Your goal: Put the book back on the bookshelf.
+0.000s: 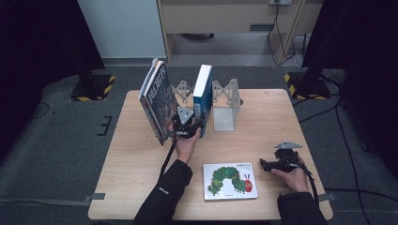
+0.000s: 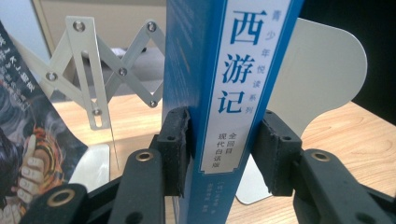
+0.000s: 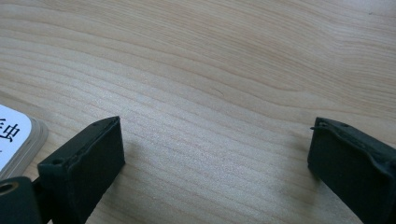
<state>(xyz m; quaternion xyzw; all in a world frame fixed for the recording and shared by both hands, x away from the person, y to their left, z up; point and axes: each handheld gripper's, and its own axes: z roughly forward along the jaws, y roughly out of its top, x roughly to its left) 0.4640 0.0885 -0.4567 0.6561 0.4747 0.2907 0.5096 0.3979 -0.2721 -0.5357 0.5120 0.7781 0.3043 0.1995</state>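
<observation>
Left gripper [image 2: 222,154] clamped on the spine of the blue book [image 2: 219,93], one pad on each cover, low down near the bottom edge. Right gripper [image 3: 215,154] released, jaws wide apart over bare table [image 3: 210,70], parked just beside the caterpillar book [image 1: 230,181] lying flat near the front edge.

Blue book [image 1: 202,89] standing upright at the back middle of the table, between the metal folding bookend [image 1: 225,105] on its right and the dark leaning book [image 1: 157,101] on its left. Long axis vertical, spine facing the person, title running top to bottom, pages pointing away toward the far edge.

To seat it well: keep the grip square across the spine so the book does not twist; keep it vertical while sliding it toward the flat plate of the bookend; let the bottom edge rest fully on the table before easing the jaws. With such a low hold, likely to tip at the top, so slow and steady. Worth minding the dark leaning book, tilted well over and possibly resting on the scissor arm of the bookend [image 2: 100,70], though contact hard to judge from here.
</observation>
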